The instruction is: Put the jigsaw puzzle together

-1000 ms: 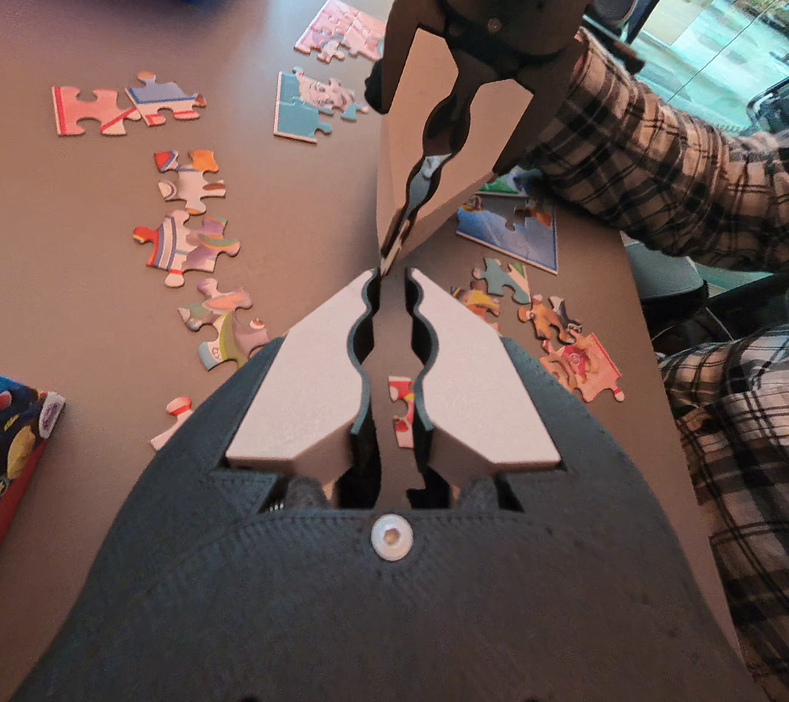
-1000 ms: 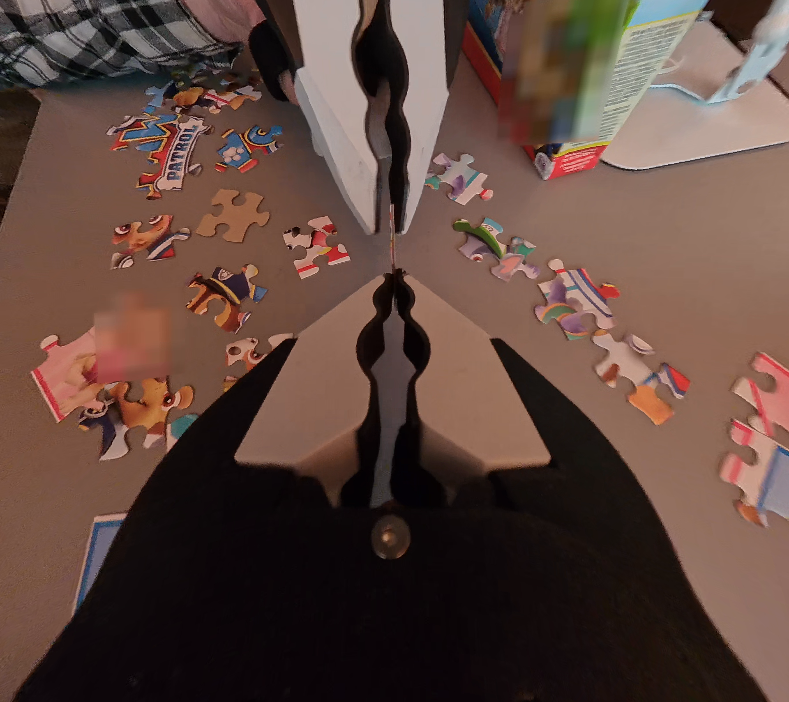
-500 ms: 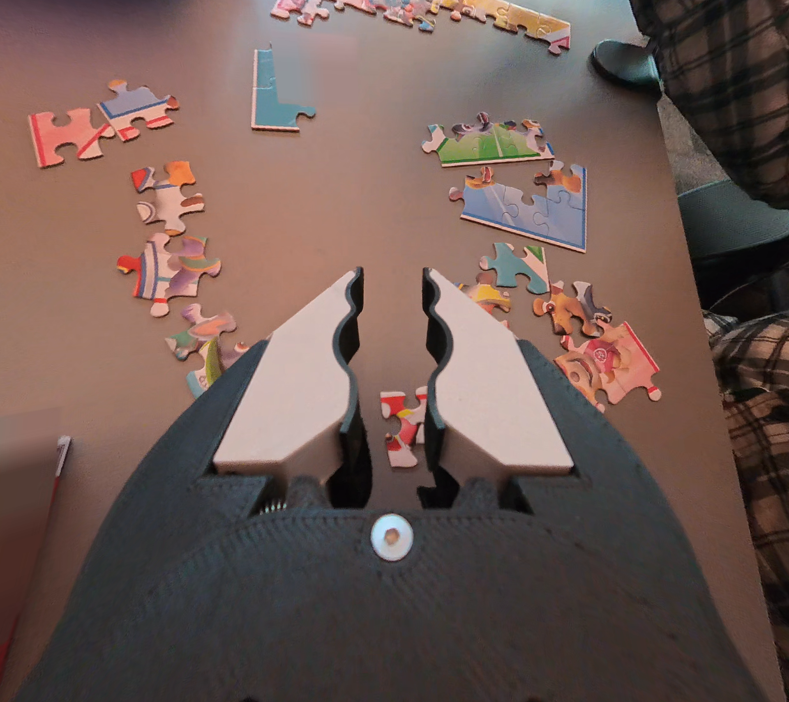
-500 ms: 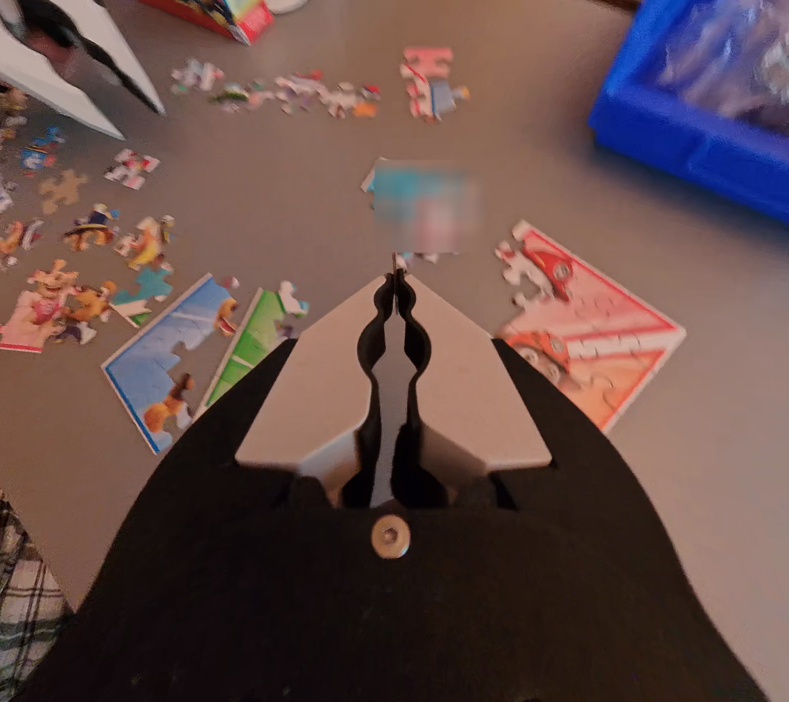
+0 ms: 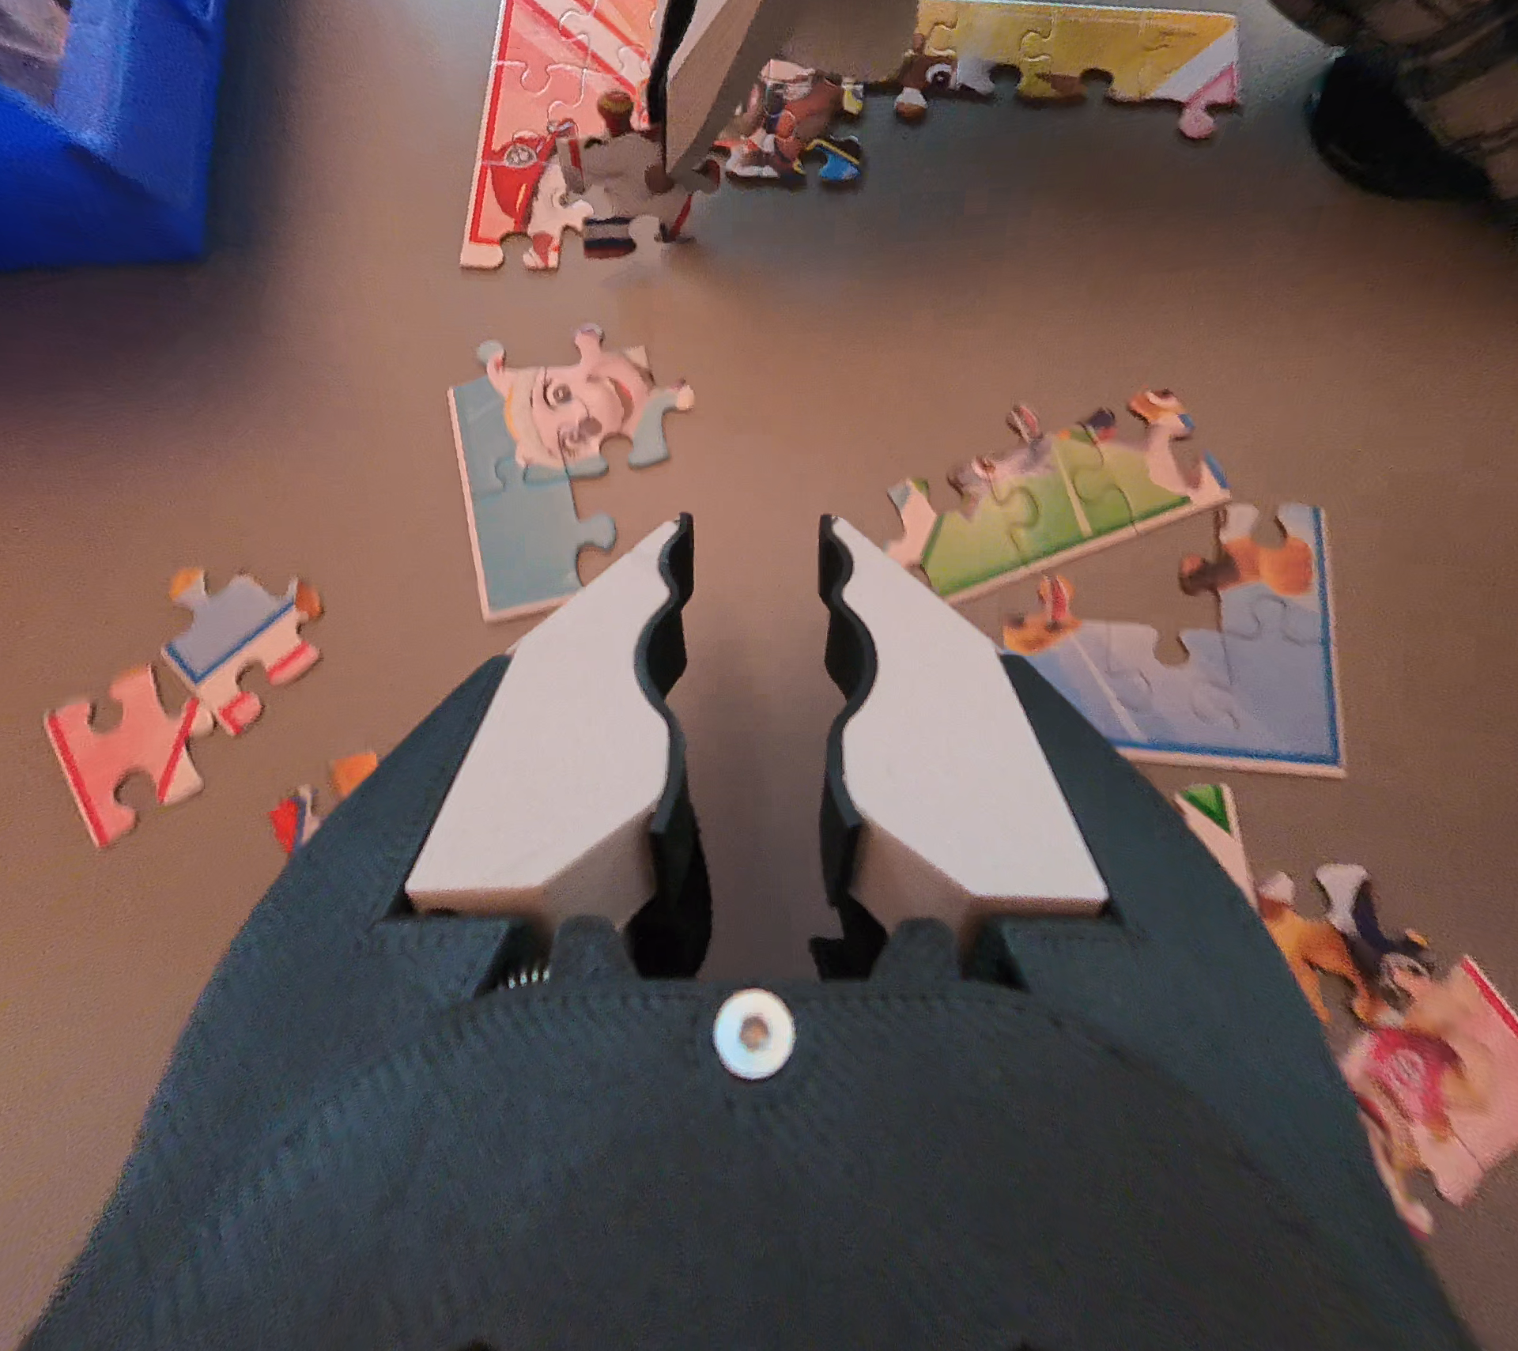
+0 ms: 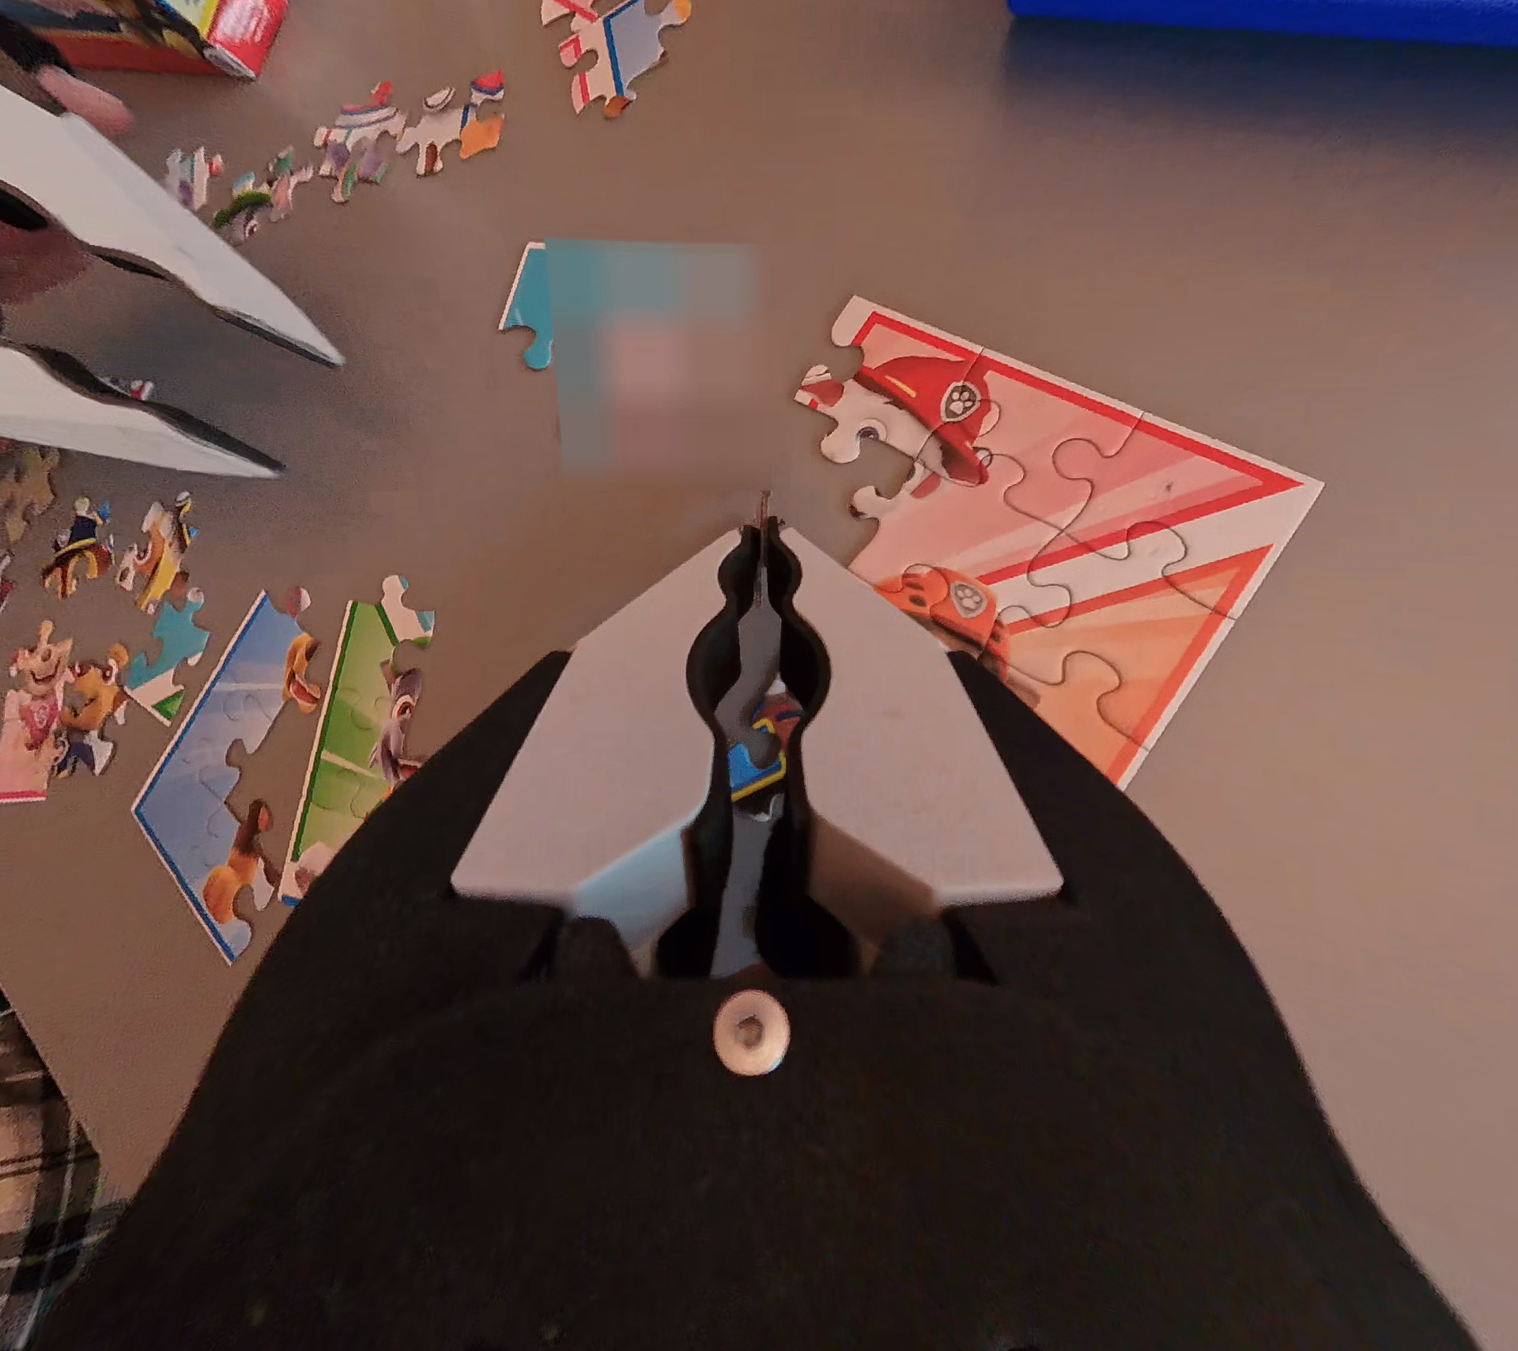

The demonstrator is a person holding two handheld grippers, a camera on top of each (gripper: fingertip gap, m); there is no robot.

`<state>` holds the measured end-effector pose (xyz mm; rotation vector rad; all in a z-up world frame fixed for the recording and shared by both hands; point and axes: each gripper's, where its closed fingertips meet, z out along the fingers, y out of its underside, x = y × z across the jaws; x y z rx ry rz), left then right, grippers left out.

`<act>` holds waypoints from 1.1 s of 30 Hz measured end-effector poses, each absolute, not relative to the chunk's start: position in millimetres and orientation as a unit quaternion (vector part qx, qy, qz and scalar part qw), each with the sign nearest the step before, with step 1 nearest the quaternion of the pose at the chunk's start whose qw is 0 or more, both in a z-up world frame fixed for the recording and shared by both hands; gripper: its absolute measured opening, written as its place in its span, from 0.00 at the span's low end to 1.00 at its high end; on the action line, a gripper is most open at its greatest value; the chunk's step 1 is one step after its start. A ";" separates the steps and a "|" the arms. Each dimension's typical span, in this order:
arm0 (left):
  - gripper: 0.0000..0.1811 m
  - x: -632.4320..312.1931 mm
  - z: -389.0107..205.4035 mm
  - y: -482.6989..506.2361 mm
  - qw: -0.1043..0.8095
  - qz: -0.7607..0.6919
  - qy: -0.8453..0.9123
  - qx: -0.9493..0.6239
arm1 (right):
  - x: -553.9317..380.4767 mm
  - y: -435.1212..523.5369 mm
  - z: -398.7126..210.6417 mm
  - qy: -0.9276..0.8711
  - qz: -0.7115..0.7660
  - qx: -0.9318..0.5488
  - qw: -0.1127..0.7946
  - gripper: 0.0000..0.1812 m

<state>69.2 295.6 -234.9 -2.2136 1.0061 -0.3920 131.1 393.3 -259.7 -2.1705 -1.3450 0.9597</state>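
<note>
One loose puzzle piece [image 5: 637, 174] is pinched edge-on between the pressed-together fingers of the right gripper [image 5: 669, 166], hanging just over the ragged lower edge of the red corner section [image 6: 1092, 531] on the brown surface [image 5: 903, 309]. In the right wrist view the piece shows only as a thin sliver at the fingertips, so its picture side and the way its tabs point cannot be read there.

The left gripper [image 5: 756, 531] hovers with its fingers spread and nothing between them, above bare surface between the light-blue section [image 5: 526, 490] and the green strip [image 5: 1060, 515].

To seat the piece well, I judge it should be laid flat first and turned so its tabs face the open sockets beside the red helmet, then slid in sideways, not pushed down from above. The free left fingers could press on the red section so it does not skate away. Release only once the edges sit flush; forcing a misaligned tab may bend the card or break apart joined neighbours.
</note>
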 end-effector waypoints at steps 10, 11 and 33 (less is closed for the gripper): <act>0.16 107.9 -262.1 368.6 0.332 -0.140 0.407 -0.839 | 134.6 396.6 -263.0 -0.473 0.354 -0.779 0.210 0.02; 0.16 109.8 -263.1 373.9 0.335 -0.134 0.410 -0.838 | 133.7 394.3 -261.5 -0.482 0.357 -0.772 0.211 0.01; 0.00 124.6 -224.4 369.5 0.306 -0.446 0.270 -0.796 | 130.6 385.5 -225.3 -0.484 0.459 -0.703 0.245 0.06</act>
